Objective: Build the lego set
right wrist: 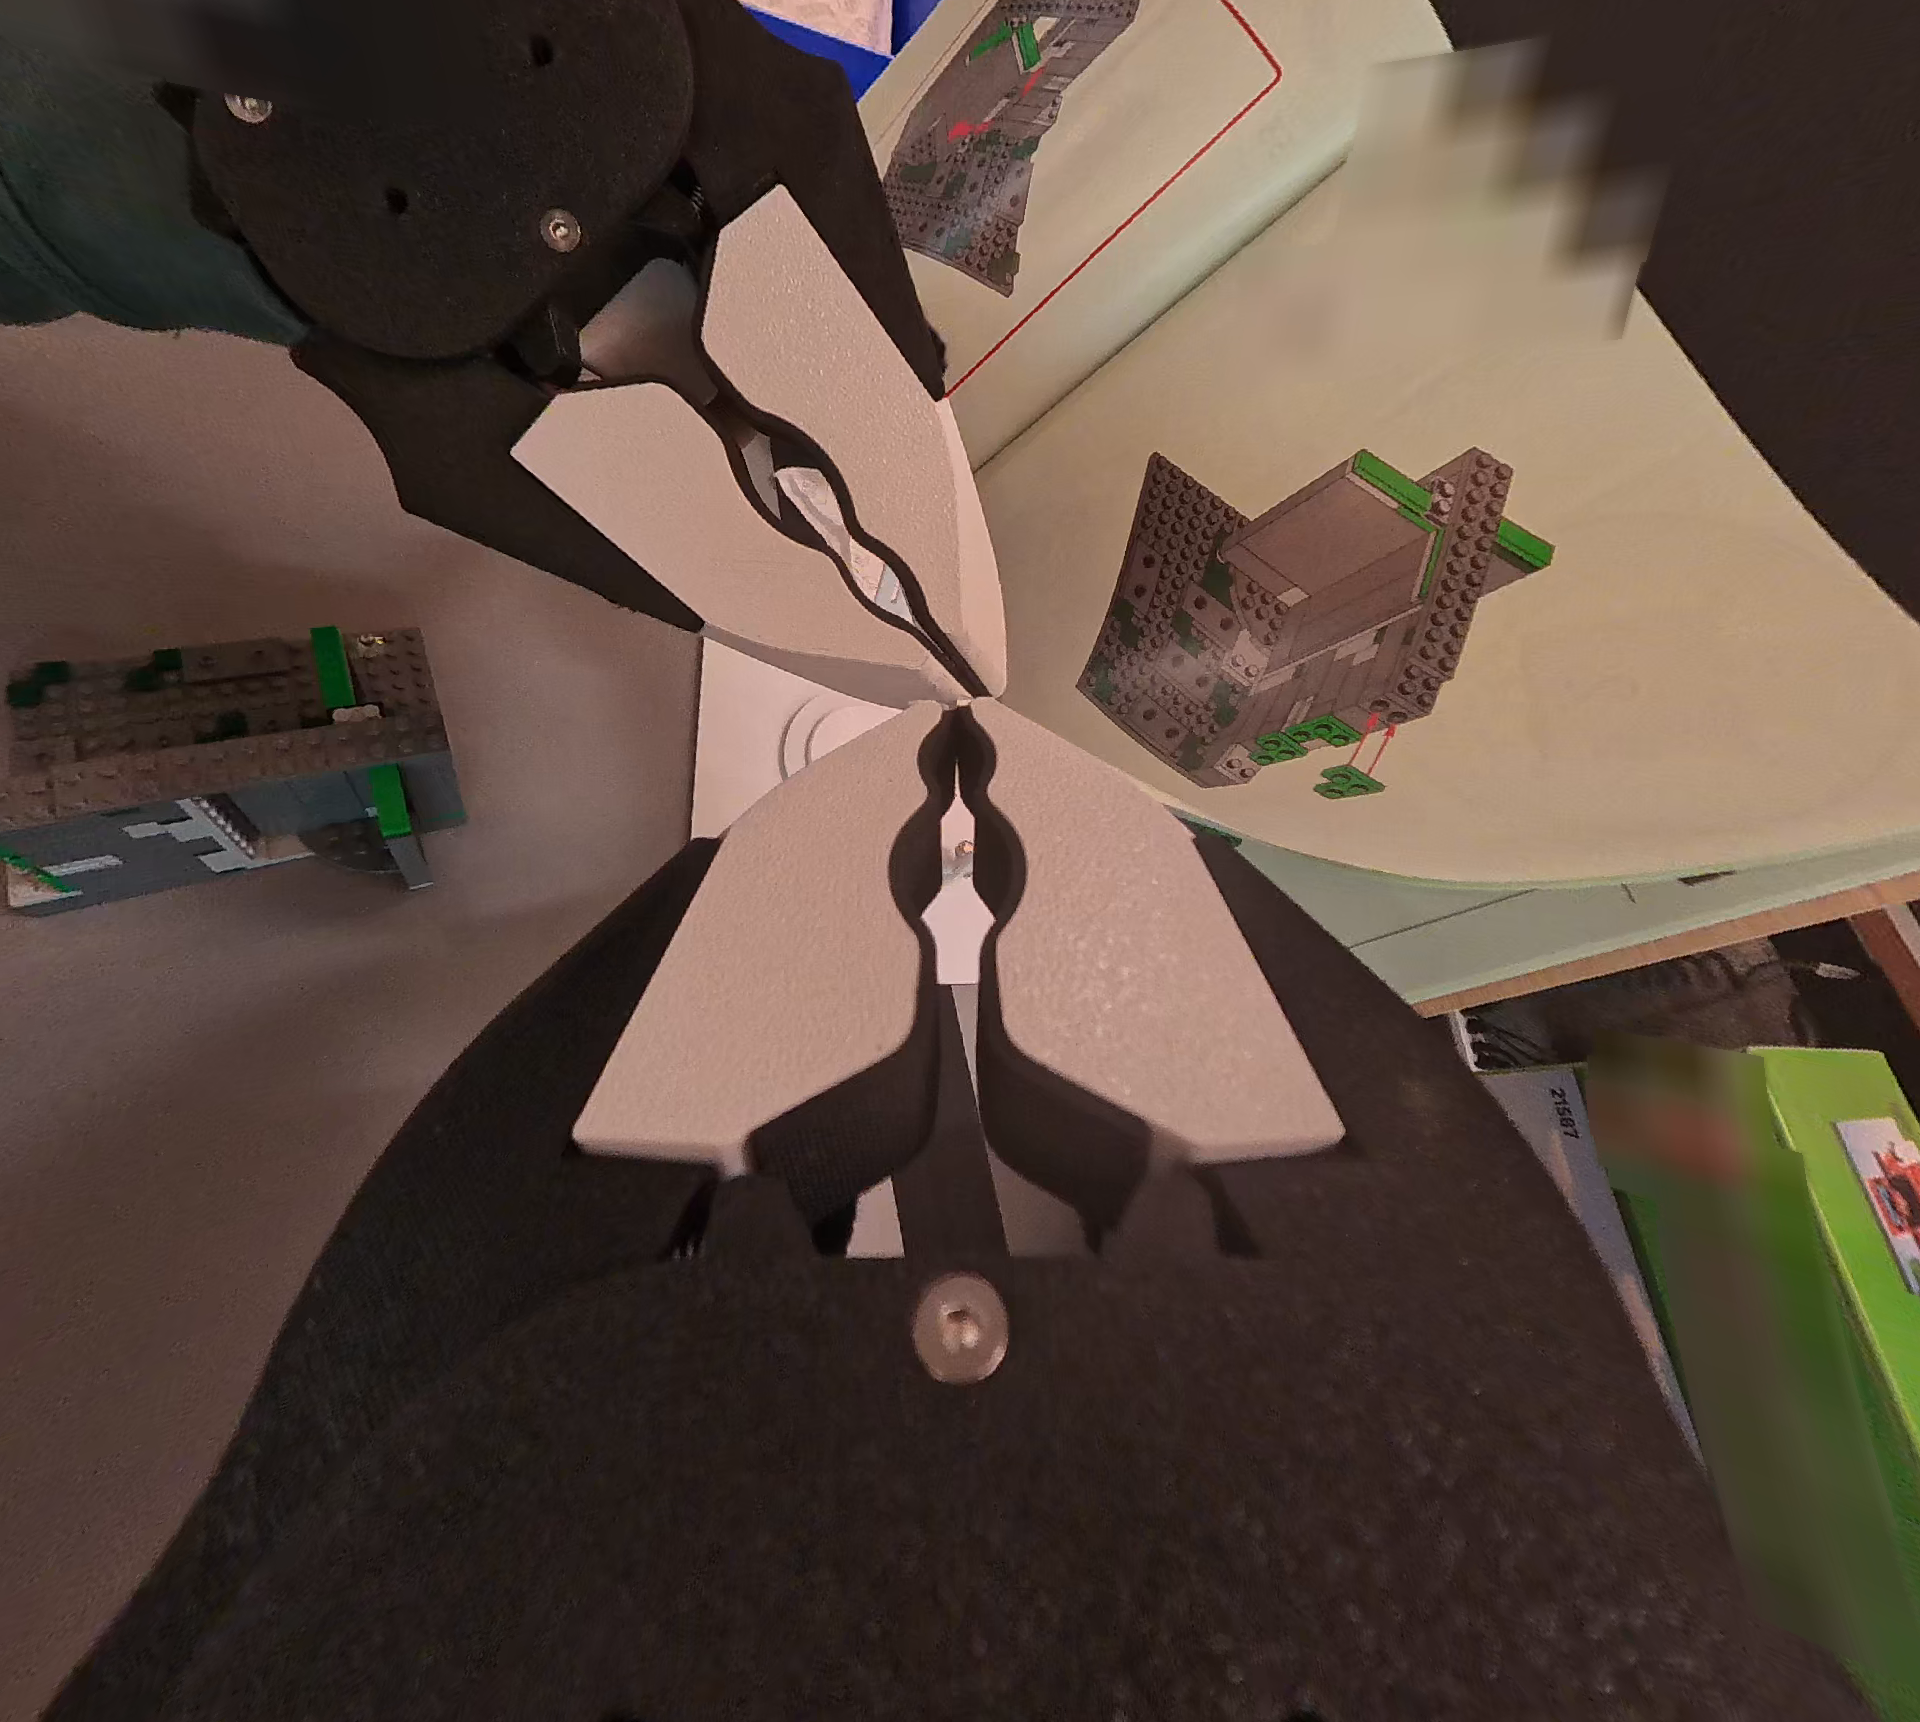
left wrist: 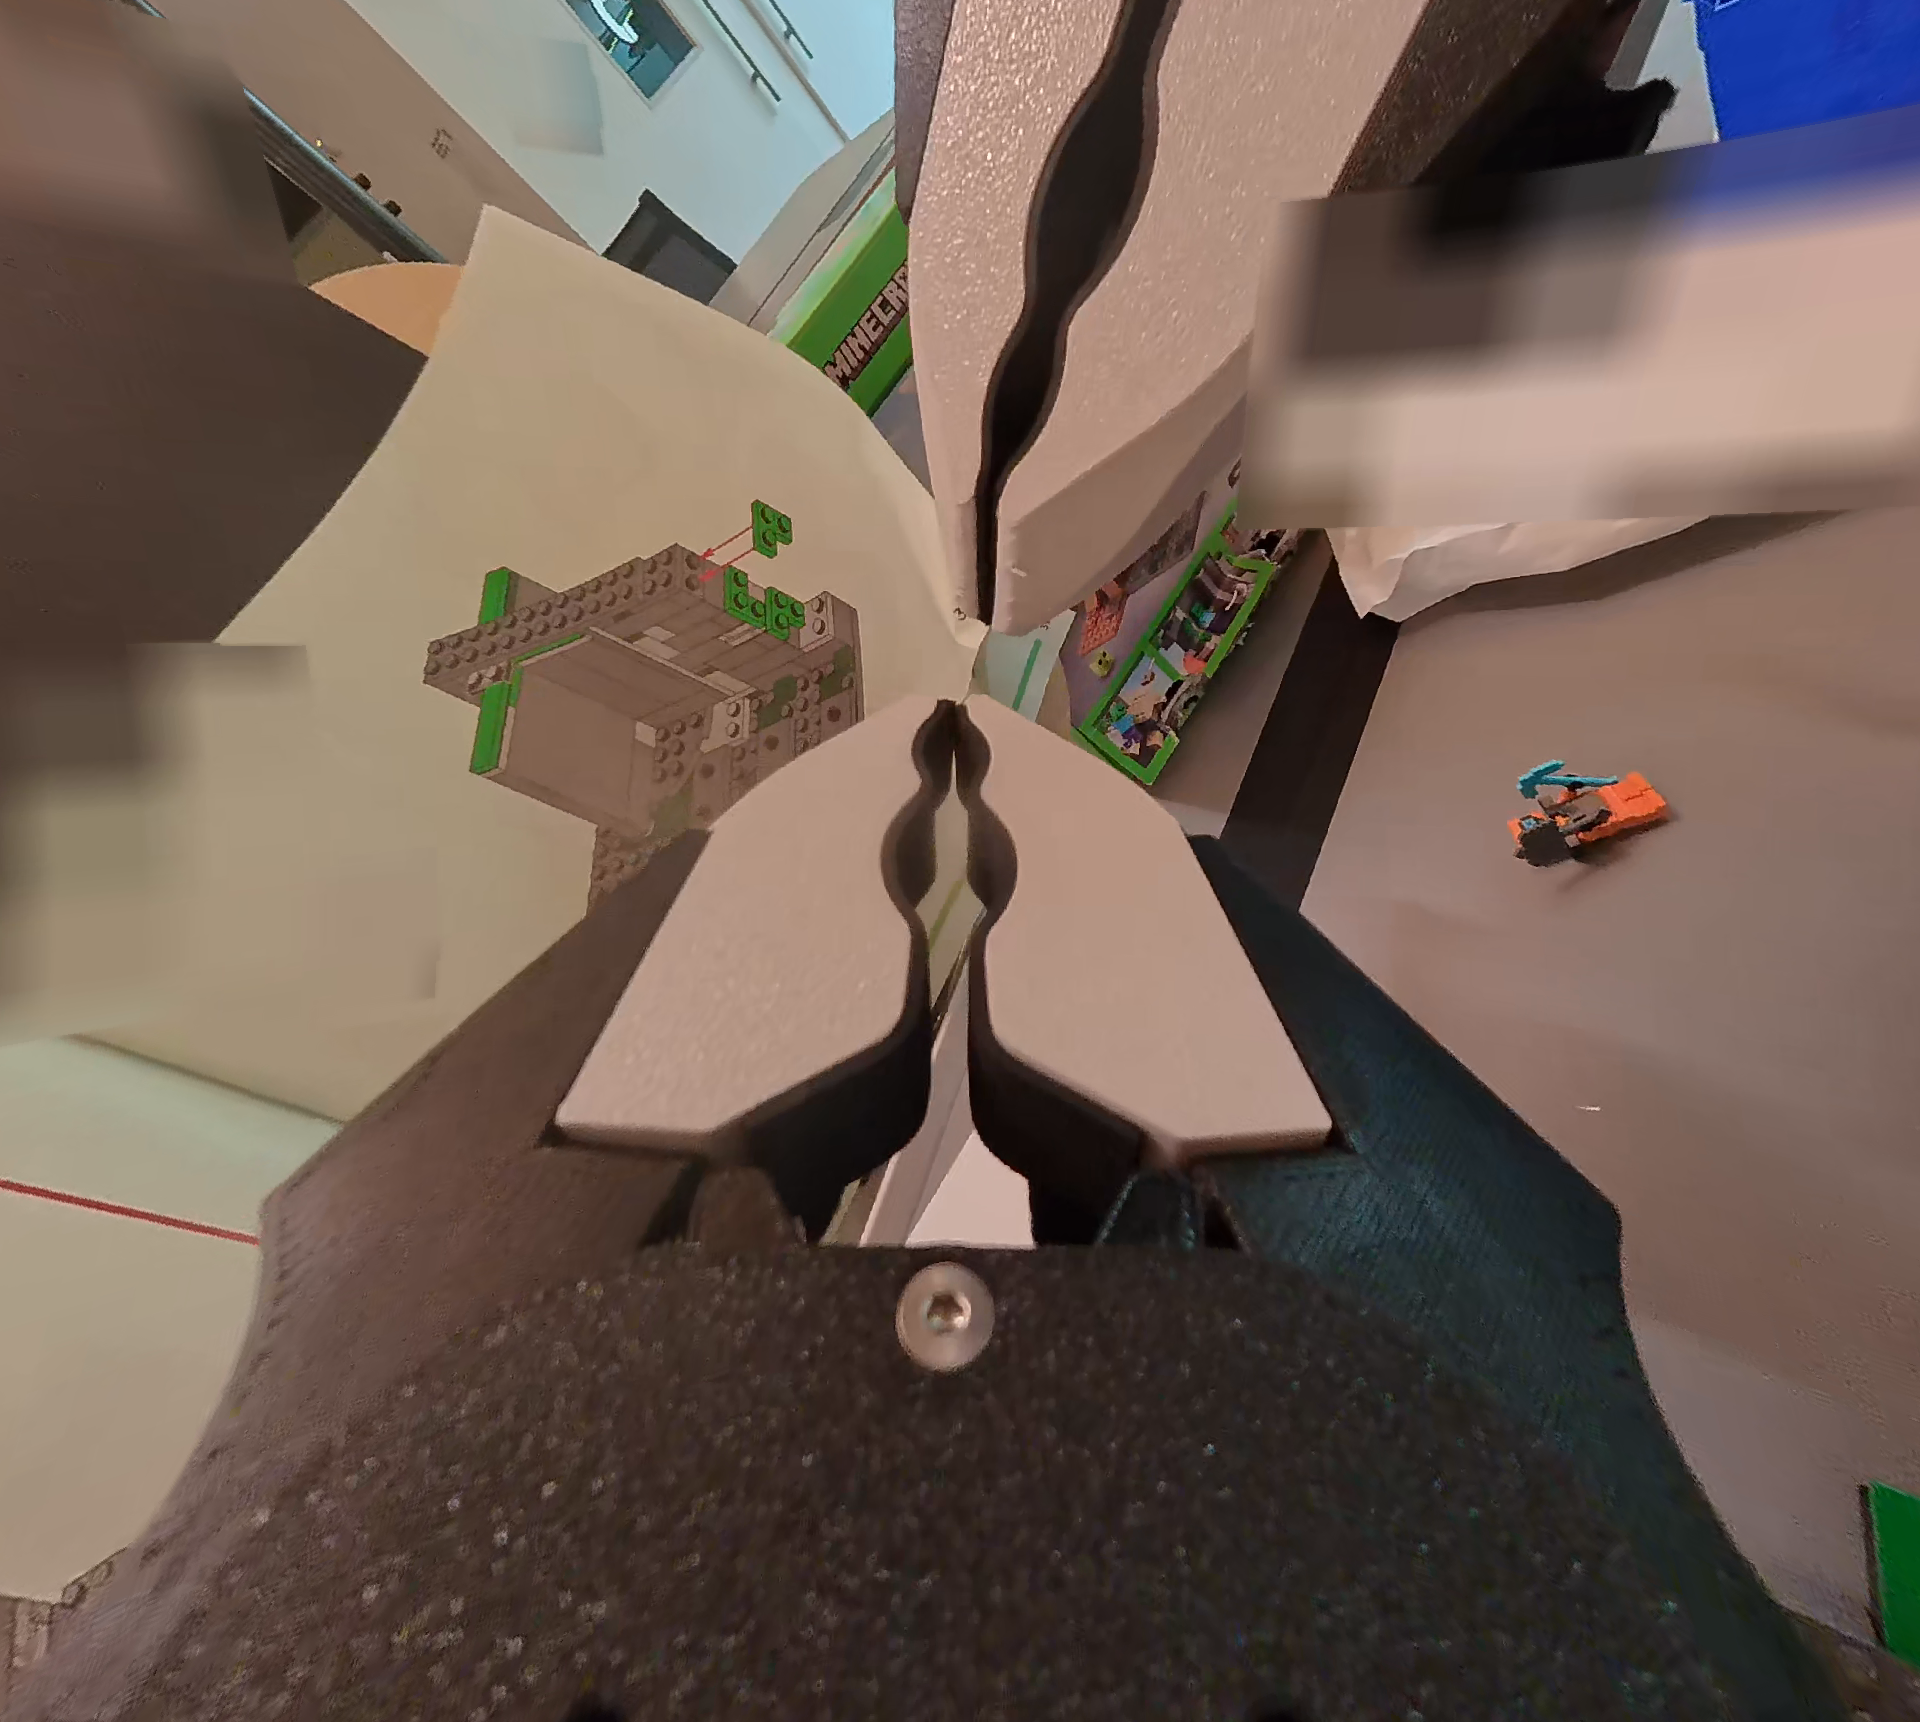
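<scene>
My left gripper (left wrist: 951, 708) and right gripper (right wrist: 961, 708), white pebbled pads closed tip to tip, apparently pinch the curled matte instruction booklet (right wrist: 1351, 384). The studded grey-green lego build (right wrist: 223, 763) sits on the table (right wrist: 312, 1101).

Readable print on green box (left wrist: 862, 322), grey booklet (right wrist: 1558, 1142)

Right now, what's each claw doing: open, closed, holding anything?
Left claw: closed, pinching the corner of the instruction booklet page.
Right claw: closed on the same page corner, tip to tip with the left.
</scene>
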### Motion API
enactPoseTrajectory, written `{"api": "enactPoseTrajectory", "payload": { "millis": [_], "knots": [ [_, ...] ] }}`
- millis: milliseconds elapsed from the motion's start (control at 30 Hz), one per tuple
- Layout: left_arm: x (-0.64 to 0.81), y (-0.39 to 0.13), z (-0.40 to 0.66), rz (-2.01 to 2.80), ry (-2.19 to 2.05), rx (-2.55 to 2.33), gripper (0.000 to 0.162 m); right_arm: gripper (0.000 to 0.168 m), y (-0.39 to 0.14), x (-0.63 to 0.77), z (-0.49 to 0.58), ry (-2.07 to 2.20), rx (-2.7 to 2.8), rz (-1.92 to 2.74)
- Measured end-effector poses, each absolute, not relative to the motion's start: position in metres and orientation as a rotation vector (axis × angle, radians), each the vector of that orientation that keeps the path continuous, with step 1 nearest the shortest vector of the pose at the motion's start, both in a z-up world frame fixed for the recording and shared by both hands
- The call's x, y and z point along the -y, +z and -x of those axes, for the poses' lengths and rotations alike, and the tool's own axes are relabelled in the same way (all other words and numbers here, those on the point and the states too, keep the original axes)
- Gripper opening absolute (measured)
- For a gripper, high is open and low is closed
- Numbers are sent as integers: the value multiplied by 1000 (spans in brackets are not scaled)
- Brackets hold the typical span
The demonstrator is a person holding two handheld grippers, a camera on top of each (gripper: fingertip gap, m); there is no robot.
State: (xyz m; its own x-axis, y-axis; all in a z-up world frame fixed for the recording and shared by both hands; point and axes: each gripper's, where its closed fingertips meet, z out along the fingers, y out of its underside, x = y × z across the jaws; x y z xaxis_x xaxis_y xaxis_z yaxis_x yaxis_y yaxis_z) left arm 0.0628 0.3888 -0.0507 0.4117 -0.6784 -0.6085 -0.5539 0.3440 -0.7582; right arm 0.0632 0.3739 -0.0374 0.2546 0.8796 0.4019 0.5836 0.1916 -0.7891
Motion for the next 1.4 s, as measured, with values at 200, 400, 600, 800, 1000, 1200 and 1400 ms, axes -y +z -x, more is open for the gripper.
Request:
{"api": "enactPoseTrajectory", "payload": {
  "millis": [200, 400, 600, 800, 1000, 1200, 1400],
  "knots": [
    [-391, -44, -55, 1368, -203, -1160, 0, 0, -33, -377, -68, 352, 1386, 1485],
    [-395, -41, -41, 1420, -278, -1078, 0, 6, -41, -376, -81, 368, 1323, 1521],
    [-377, -51, -58, 1372, -292, -1180, 0, 0, -53, -381, -89, 343, 1285, 1527],
    [-377, -56, -63, 1377, -258, -1183, 0, 21, -83, -419, -121, -408, 1487, 1301],
    [-377, -58, -56, 1417, -244, -1137, 0, 26, -117, -438, -119, -688, 1562, 1119],
    [-379, -61, -45, 1462, -237, -1087, 0, 18, -121, -454, -123, -731, 1567, 1131],
    [-384, -67, -26, 1535, -228, -974, 0, 0, -117, -456, -123, -715, 1578, 1151]
  ]
}}
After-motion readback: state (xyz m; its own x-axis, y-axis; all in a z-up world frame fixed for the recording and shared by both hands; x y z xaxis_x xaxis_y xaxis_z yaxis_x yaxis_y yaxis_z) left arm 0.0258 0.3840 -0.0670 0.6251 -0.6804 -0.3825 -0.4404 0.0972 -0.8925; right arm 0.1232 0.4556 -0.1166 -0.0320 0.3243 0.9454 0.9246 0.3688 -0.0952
